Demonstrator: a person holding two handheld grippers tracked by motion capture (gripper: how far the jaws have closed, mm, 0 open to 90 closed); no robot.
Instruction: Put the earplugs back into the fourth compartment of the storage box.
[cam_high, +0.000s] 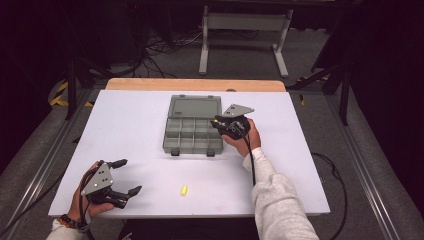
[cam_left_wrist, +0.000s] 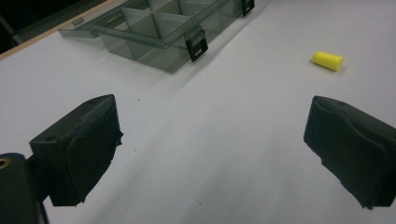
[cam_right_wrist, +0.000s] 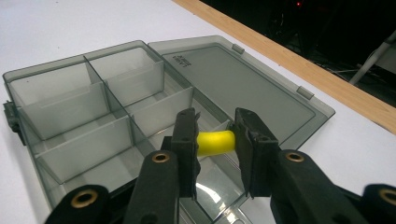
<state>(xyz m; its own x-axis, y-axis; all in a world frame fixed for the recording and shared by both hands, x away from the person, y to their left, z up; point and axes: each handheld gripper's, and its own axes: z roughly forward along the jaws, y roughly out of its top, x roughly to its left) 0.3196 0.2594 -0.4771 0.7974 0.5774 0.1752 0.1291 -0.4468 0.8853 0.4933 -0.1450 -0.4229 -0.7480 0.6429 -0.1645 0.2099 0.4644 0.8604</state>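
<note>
Yellow earplug (cam_right_wrist: 215, 143) is pinched between the jaws of my right claw (cam_right_wrist: 215, 144), low centre of the right gripper view, held just over the compartments at the box's right end; which compartment exactly, can't tell. In the high view that claw (cam_high: 220, 123) sits at the right edge of the box, frame centre, my hand (cam_high: 245, 137) behind it.

The grey plastic box (cam_high: 192, 131) lies open on the white table (cam_high: 140, 120), lid (cam_right_wrist: 243, 79) flat back toward the wooden edge (cam_high: 195, 84). Dividers stand close around the jaws; compartments I can see look bare. Two black latches (cam_high: 175, 152) on the near wall.

A second yellow earplug (cam_high: 184, 190) lies loose on the table, lower centre of the high view, well apart from the box; upper right in the left gripper view (cam_left_wrist: 328, 60).

My left claw (cam_high: 125, 176) rests at lower left of the high view, jaws wide apart, gripping nothing, bare table between them and that loose earplug.
</note>
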